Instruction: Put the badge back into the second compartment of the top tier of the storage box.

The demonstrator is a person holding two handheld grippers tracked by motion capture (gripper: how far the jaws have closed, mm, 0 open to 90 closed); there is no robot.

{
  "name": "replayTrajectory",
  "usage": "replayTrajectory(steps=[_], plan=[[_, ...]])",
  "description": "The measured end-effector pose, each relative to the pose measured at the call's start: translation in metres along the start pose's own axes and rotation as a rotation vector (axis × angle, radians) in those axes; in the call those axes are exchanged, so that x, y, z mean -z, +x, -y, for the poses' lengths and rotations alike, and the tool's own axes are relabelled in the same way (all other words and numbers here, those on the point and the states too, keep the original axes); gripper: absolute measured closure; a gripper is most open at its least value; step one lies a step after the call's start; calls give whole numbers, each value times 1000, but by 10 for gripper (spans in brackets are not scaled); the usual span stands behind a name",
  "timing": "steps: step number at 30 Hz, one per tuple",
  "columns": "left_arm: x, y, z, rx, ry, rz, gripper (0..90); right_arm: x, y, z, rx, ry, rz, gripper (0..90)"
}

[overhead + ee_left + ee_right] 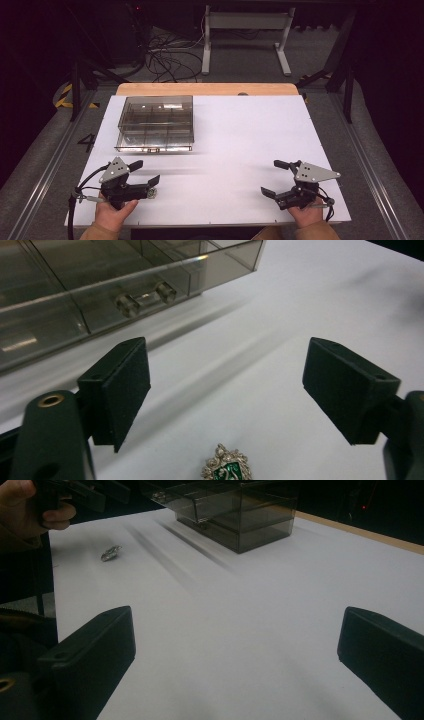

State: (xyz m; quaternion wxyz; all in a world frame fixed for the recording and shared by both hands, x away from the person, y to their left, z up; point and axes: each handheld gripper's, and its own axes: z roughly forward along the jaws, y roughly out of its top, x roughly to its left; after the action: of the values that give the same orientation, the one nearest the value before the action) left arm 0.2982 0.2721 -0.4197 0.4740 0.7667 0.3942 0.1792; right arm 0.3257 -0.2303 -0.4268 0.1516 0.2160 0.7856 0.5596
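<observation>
Picking up the green enamelled brooch (pixel 226 466) cleanly means lowering the left hand-held gripper (pixel 225 390) until its wide-apart, empty jaws straddle the brooch lying flat on the white desk (pixel 240 135), near the smoked plastic drawer box (pixel 156 122). The right hand-held gripper (pixel 235 655) also gapes empty.

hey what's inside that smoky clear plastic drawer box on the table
Through the tinted box, divider walls marking several compartments show, and those look empty. The drawer, with its clear handle, is shut; the tint and glare could hide something small. The brooch lies outside, on the table.
</observation>
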Motion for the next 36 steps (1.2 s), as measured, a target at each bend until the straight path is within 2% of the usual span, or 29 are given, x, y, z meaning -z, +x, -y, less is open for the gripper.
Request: replayTrajectory(steps=[3, 9, 29, 33, 36], plan=[[-1, 0, 1, 24, 39, 11, 257, 1, 0, 0, 1, -2, 0, 27], [-5, 1, 2, 30, 115, -7, 293, 0, 1, 0, 4, -2, -4, 28], [-12, -3, 1, 54, 278, -28, 312, 0, 1, 0, 6, 1, -9, 30], [-15, -2, 0, 89, 347, -14, 328, 0, 1, 0, 5, 0, -10, 29], [-16, -1, 1, 104, 368, -10, 333, 0, 1, 0, 7, 2, -11, 29]])
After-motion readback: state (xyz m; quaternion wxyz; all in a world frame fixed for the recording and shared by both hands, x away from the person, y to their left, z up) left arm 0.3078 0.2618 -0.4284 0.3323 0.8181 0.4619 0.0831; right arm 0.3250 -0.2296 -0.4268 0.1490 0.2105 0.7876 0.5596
